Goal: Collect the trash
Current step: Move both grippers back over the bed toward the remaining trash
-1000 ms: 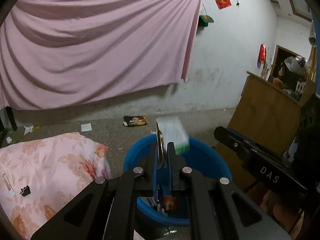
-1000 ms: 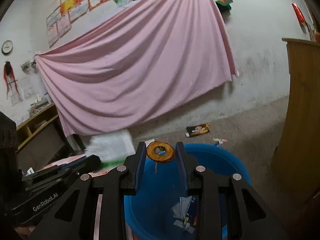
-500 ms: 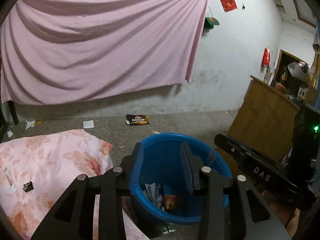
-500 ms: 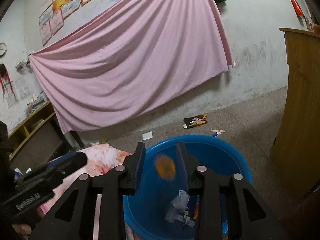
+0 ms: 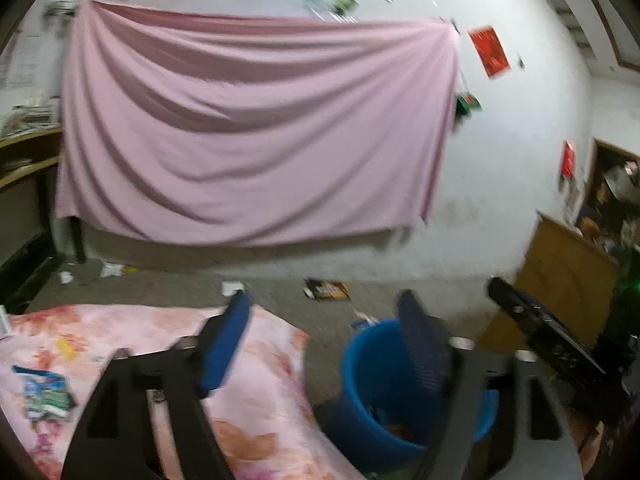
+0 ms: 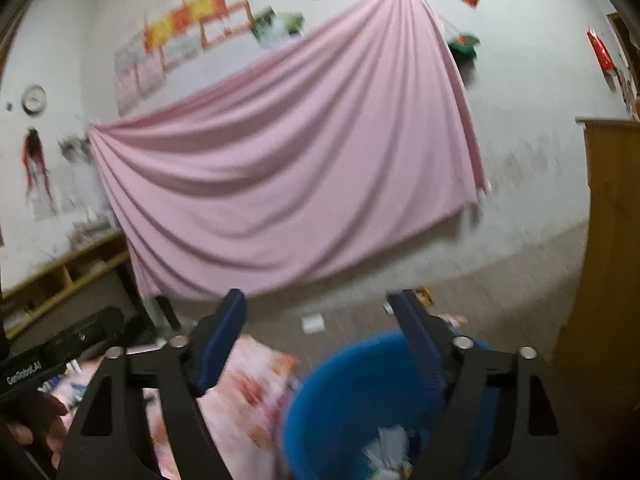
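A blue bucket (image 5: 368, 392) (image 6: 344, 396) with scraps of trash in its bottom stands on the floor beside a pink floral quilt (image 5: 256, 396). My left gripper (image 5: 324, 304) hangs above the quilt's edge and the bucket, its jaws opening wide, with nothing between them. My right gripper (image 6: 320, 304) is over the bucket's near rim, its jaws also opening and bare. A blue and green wrapper (image 5: 44, 394) lies on the quilt at the left. A dark snack packet (image 5: 327, 289) and white paper scraps (image 5: 231, 287) lie on the floor beyond.
A pink sheet (image 5: 248, 132) hangs on the far wall. A wooden cabinet (image 5: 560, 272) stands right of the bucket, and low wooden shelves (image 6: 60, 280) stand at the left. The other gripper's black body (image 5: 548, 340) reaches in from the right in the left wrist view.
The left gripper let go of a green and white carton and the right one a brown ring; both went into the bucket. Both jaws opened wide, and the left hand swung left and up.
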The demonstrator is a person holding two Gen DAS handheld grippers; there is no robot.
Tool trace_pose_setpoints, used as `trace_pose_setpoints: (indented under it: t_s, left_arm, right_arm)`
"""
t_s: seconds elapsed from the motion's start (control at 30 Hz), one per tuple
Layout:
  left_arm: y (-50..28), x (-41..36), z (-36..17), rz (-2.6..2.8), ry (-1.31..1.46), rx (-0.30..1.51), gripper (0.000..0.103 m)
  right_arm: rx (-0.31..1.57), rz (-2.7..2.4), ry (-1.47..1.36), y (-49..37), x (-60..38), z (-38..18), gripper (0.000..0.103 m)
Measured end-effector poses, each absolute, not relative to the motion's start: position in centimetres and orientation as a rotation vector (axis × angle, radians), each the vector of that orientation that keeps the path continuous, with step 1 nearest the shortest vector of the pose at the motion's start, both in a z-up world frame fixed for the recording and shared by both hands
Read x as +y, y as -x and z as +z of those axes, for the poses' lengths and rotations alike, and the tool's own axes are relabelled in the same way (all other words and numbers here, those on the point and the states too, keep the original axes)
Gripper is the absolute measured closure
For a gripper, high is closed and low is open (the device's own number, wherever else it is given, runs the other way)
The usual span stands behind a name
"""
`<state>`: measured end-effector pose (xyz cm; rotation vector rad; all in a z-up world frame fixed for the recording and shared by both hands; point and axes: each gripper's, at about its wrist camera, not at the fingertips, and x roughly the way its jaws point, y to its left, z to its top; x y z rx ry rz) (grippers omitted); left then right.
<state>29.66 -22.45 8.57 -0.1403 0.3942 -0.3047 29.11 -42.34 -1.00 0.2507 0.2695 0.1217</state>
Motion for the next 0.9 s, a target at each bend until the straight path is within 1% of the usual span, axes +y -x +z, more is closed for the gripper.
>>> trace_pose_setpoints:
  t_s: [0.07, 0.1, 0.13, 0.23, 0.53, 0.7, 0.9]
  left_arm:
    - [-28.7, -20.1, 9.2, -0.264, 0.184, 0.347, 0.009]
    - [-28.4, -19.1, 9.5, -0.245, 0.195, 0.331, 0.005]
    - [-27.9, -18.1, 9.8, -0.221, 0.201, 0.314, 0.002]
    - [-26.5, -15.4, 10.4, -0.141, 0.182, 0.258, 0.002]
    - [-21.9, -6.9, 9.6, 0.032, 0.213, 0.143, 0.002]
    - [-20.4, -3.8, 8.9, 0.123, 0.197, 0.141, 0.002]
    - [-19.0, -0.5, 7.8, 0.188, 0.179, 0.13, 0.002]
  right_arm:
    - [0.22, 0.15, -0.25, -28.8, -41.3, -0.2, 0.014]
    - [0.193, 0.164, -0.246, -28.6, -40.7, 0.2, 0.01]
    - [0.16, 0.177, -0.241, -28.4, -40.1, 0.5, 0.0]
    - [0.081, 0.212, -0.213, -27.9, -38.0, 1.0, 0.0]
    - [-0.04, 0.366, -0.17, -27.2, -32.1, 1.5, 0.0]
    - [0.01, 0.438, -0.201, -28.4, -28.9, 1.2, 0.0]
    - [0.058, 0.497, -0.169, -29.4, -24.9, 0.1, 0.0]
